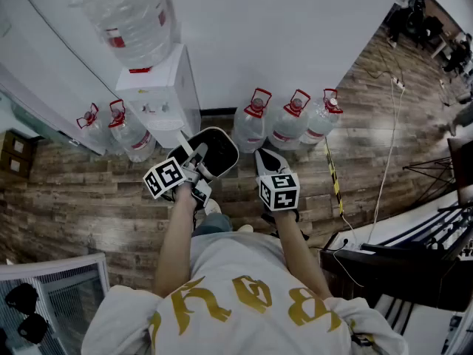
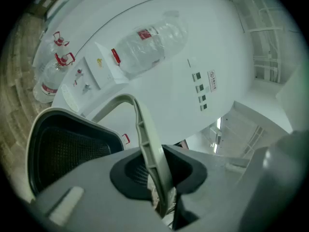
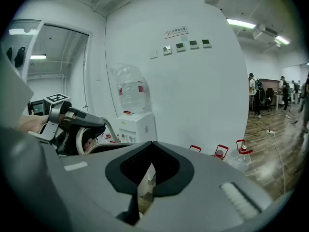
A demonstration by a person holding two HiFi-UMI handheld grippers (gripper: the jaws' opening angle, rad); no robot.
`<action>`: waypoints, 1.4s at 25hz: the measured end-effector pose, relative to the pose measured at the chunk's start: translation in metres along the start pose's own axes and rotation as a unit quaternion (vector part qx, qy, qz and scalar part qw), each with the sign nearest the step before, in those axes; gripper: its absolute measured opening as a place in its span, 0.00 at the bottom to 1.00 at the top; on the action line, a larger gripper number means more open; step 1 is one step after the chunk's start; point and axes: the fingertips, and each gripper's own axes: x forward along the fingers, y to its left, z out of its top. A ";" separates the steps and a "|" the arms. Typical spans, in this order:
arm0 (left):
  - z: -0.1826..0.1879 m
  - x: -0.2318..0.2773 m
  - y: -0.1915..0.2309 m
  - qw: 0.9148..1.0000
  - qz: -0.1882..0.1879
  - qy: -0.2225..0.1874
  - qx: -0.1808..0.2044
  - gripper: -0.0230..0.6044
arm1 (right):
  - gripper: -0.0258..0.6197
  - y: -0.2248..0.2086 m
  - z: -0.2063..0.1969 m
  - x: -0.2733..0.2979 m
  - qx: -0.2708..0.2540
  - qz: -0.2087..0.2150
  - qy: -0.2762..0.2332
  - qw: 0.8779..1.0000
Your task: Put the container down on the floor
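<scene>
Left tool (image 1: 198,156) clamped on the pale bail handle (image 2: 150,149) of the black mesh container with white rim (image 1: 216,151), held above the wood-plank floor (image 1: 66,198), forearm stretched forward. White water dispenser (image 1: 159,98) and clear red-capped bottles (image 1: 290,123) line the wall just beyond. Bottle labels illegible. Right tool (image 1: 267,161): jaws nearly together, empty.

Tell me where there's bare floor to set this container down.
Bare floor lies left, in front of the two bottles by the dispenser. Ahead is crowded: three more bottles at the wall, a cable on the right.
</scene>
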 end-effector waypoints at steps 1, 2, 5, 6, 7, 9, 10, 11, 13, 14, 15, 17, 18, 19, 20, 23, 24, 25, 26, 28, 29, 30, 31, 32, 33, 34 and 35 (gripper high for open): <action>0.001 0.000 0.000 1.000 0.000 -0.001 0.001 0.13 | 0.08 0.000 0.000 0.000 0.000 0.001 -0.001 1.000; 0.002 0.000 0.000 1.000 0.000 -0.003 0.001 0.13 | 0.08 0.000 0.000 0.000 -0.001 0.002 -0.001 1.000; 0.003 0.000 0.002 1.000 0.002 -0.006 0.000 0.13 | 0.08 -0.002 -0.001 0.000 0.000 0.001 0.002 1.000; 0.003 0.000 0.002 1.000 0.003 -0.007 -0.001 0.13 | 0.08 -0.004 -0.002 0.000 0.000 -0.001 0.004 1.000; 0.003 0.000 0.002 1.000 0.003 -0.007 -0.001 0.13 | 0.08 -0.005 -0.002 0.000 -0.001 -0.002 0.005 1.000; 0.004 0.002 0.000 1.000 0.003 -0.007 0.000 0.13 | 0.08 -0.008 0.000 0.000 0.000 -0.006 0.004 1.000; 0.005 0.004 0.000 1.000 0.003 -0.007 0.001 0.13 | 0.08 -0.009 0.000 0.001 0.002 -0.007 0.001 1.000; 0.005 0.005 0.000 1.000 0.003 -0.006 0.002 0.13 | 0.08 -0.010 0.001 0.000 0.006 -0.007 -0.002 1.000; 0.005 0.006 0.001 1.000 0.006 -0.002 0.002 0.13 | 0.08 -0.009 0.001 -0.001 0.015 -0.003 -0.008 1.000; 0.005 0.008 0.001 1.000 0.007 0.000 0.001 0.13 | 0.08 -0.010 0.000 -0.001 0.018 -0.004 -0.009 1.000; 0.005 0.010 0.001 1.000 0.007 0.001 0.001 0.13 | 0.08 -0.013 0.000 -0.001 0.019 -0.006 -0.009 1.000; 0.005 0.018 0.000 1.000 0.007 0.007 0.004 0.13 | 0.08 -0.020 0.000 -0.001 0.023 -0.013 -0.011 1.000; 0.005 0.023 0.000 1.000 0.007 0.011 0.008 0.13 | 0.08 -0.025 0.001 0.000 0.027 -0.015 -0.014 0.999; 0.004 0.029 -0.001 1.000 0.007 0.015 0.011 0.13 | 0.08 -0.029 0.002 0.002 0.033 -0.017 -0.018 0.999; 0.003 0.036 0.000 1.000 0.007 0.021 0.013 0.13 | 0.08 -0.034 0.002 0.005 0.039 -0.019 -0.019 0.999; 0.005 0.056 0.006 0.999 0.004 0.037 0.006 0.13 | 0.08 -0.045 0.001 0.020 0.052 -0.029 -0.014 0.998; 0.008 0.063 0.010 0.999 0.001 0.040 0.000 0.13 | 0.08 -0.048 0.000 0.027 0.054 -0.033 -0.010 0.998; 0.011 0.071 0.014 0.999 -0.002 0.043 -0.007 0.13 | 0.08 -0.051 -0.002 0.035 0.057 -0.036 -0.007 0.998; 0.015 0.078 0.018 0.999 -0.006 0.046 -0.015 0.13 | 0.08 -0.053 -0.005 0.044 0.059 -0.039 -0.002 0.997; 0.022 0.091 0.028 0.998 -0.011 0.050 -0.026 0.13 | 0.08 -0.055 -0.012 0.063 0.065 -0.043 0.010 0.997; 0.027 0.098 0.033 0.998 -0.012 0.052 -0.028 0.13 | 0.08 -0.055 -0.015 0.073 0.069 -0.045 0.017 0.996; 0.031 0.106 0.038 0.998 -0.013 0.055 -0.028 0.13 | 0.08 -0.055 -0.018 0.083 0.075 -0.046 0.022 0.996; 0.036 0.115 0.042 0.998 -0.014 0.059 -0.027 0.13 | 0.08 -0.057 -0.020 0.093 0.080 -0.047 0.028 0.995; 0.041 0.126 0.046 0.998 -0.014 0.063 -0.026 0.13 | 0.08 -0.058 -0.020 0.104 0.085 -0.048 0.033 0.995; 0.047 0.137 0.049 0.997 -0.015 0.067 -0.025 0.13 | 0.08 -0.060 -0.020 0.115 0.089 -0.047 0.038 0.994; 0.054 0.148 0.053 0.997 -0.017 0.069 -0.024 0.13 | 0.08 -0.061 -0.019 0.126 0.091 -0.046 0.043 0.994; 0.062 0.159 0.057 0.997 -0.019 0.071 -0.024 0.13 | 0.08 -0.062 -0.018 0.138 0.093 -0.044 0.048 0.994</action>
